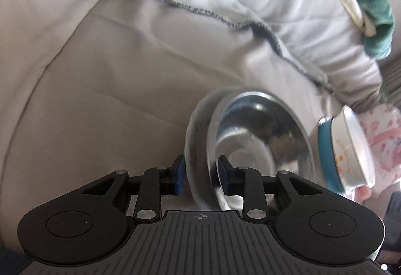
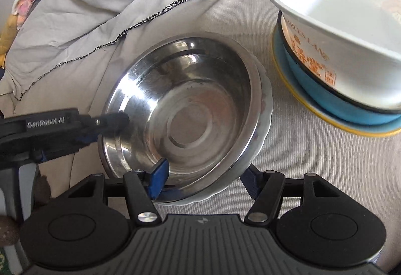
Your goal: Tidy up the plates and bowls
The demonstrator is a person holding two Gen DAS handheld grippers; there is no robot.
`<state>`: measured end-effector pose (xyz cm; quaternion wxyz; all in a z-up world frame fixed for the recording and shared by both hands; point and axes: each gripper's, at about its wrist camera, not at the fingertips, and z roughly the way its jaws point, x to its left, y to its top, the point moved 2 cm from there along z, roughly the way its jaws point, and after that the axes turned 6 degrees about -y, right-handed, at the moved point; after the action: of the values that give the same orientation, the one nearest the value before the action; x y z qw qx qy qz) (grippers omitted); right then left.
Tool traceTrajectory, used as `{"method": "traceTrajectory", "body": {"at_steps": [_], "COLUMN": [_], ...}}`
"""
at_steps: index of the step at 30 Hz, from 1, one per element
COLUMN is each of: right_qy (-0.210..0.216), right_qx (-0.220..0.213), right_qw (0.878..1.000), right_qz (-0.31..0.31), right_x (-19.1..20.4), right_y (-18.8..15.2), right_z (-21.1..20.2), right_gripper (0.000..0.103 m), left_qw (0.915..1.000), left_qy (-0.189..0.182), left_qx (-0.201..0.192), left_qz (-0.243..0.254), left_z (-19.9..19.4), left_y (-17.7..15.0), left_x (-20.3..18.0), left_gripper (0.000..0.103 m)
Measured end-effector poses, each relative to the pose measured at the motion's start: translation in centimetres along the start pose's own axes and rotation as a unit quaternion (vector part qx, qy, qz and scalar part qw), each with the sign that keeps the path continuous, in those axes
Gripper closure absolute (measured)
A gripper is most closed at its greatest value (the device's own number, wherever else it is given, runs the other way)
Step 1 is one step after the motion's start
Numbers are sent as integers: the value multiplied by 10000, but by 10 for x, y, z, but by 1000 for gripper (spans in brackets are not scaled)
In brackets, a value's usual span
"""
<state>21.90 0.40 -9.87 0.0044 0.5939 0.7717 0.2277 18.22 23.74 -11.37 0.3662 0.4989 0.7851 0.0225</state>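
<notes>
Steel bowl (image 2: 185, 109) sits nested in a pale scalloped plate (image 2: 263, 124), both on a bed covered in grey cloth (image 2: 300, 169), not a bench. Second stack just to its right, apart from it: white printed bowl (image 2: 338, 31) inside a blue bowl (image 2: 333, 104) on a yellow-rimmed plate (image 2: 295, 89). Looks like like-with-like stacking is underway, so steel bowl probably gets lifted off or moved with its plate.

Left hand-held gripper (image 1: 201, 176) straddles the near rim of steel bowl and plate, one pad (image 1: 180, 174) outside the plate, other pad (image 1: 224, 177) inside the bowl; jaws look closed onto both walls together, though contact is blurred. Right hand-held gripper (image 2: 203, 178) has one blue pad (image 2: 159, 179) inside the bowl, other finger under the plate edge; jaws wide, not pinching, seems to be steadying or lining up.

Bowl opens upward, slightly tilted on the soft bedding. Round, so no real long axis; symmetry axis near vertical. Two-sided rim hold makes sense: soft surface, slippery steel.
</notes>
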Motion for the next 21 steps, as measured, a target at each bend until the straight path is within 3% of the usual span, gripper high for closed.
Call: {"method": "traceTrajectory", "body": {"at_steps": [6, 12, 17, 21], "right_qy": [102, 58, -5, -2], "right_qx": [-173, -341, -674, -685], "right_qw": [9998, 9988, 9952, 9956], "right_qz": [-20, -334, -714, -635], "right_x": [4, 12, 11, 12], "right_y": [20, 26, 15, 17], "right_z": [4, 16, 1, 1], "right_gripper": [39, 39, 39, 38], "left_qw": [9981, 9993, 9993, 9997], "left_qy": [362, 192, 235, 182], "left_qx": [419, 325, 267, 126], "left_qz": [283, -52, 142, 128], "left_z": [-5, -6, 0, 2], "left_y": [10, 9, 10, 14], "left_x": [-8, 2, -5, -4], "left_gripper": [65, 63, 54, 53]}}
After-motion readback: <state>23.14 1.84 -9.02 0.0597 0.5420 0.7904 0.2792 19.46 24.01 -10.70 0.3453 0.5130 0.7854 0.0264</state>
